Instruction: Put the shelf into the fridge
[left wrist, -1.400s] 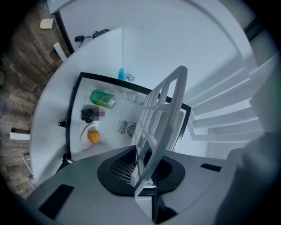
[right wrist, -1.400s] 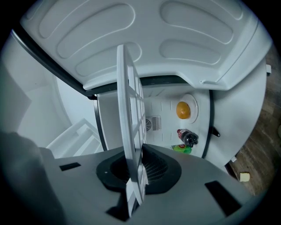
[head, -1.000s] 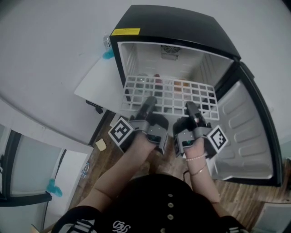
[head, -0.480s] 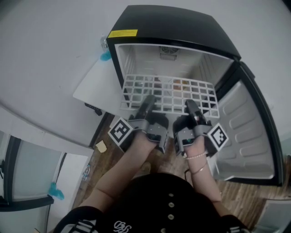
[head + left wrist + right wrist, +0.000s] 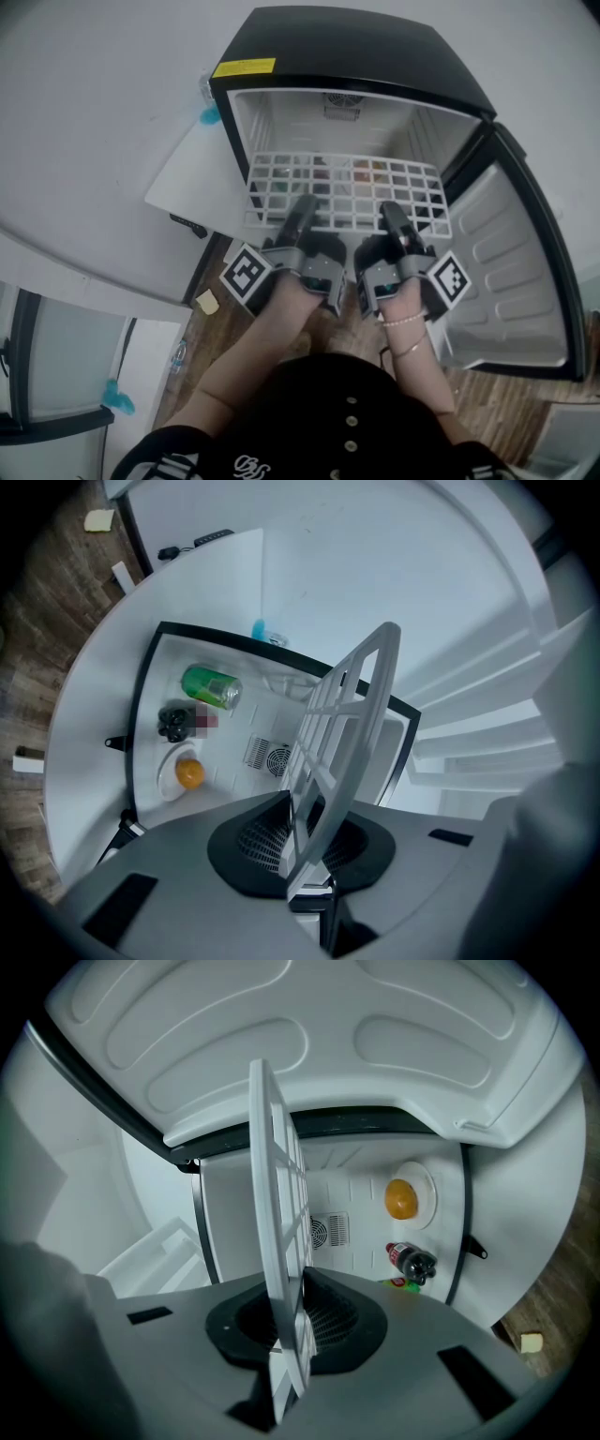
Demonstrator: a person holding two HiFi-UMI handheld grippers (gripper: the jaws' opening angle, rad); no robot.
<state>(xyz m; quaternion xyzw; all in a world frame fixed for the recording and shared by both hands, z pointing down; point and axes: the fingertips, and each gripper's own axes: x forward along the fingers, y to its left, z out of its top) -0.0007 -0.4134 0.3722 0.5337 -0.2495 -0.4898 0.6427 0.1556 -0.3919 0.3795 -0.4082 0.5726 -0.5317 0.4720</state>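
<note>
At the fridge [image 5: 356, 52] mouth, shelf [image 5: 347, 194] unmoved.

Fridge floor [image 5: 442, 1227]: a plate [image 5: 424, 1185] with an orange [image 5: 401, 1198], a dark bottle [image 5: 412, 1262], a green can [image 5: 211, 686].
Wood floor [image 5: 492, 403] beneath me: the fridge [image 5: 347, 47], a yellow scrap [image 5: 207, 301] near it.

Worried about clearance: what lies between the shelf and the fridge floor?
A green can, a dark bottle and an orange on a plate; left gripper view.

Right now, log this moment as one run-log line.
left claw: shut on shelf | right claw: shut on shelf | shelf: level, at fridge opening | door: open
</note>
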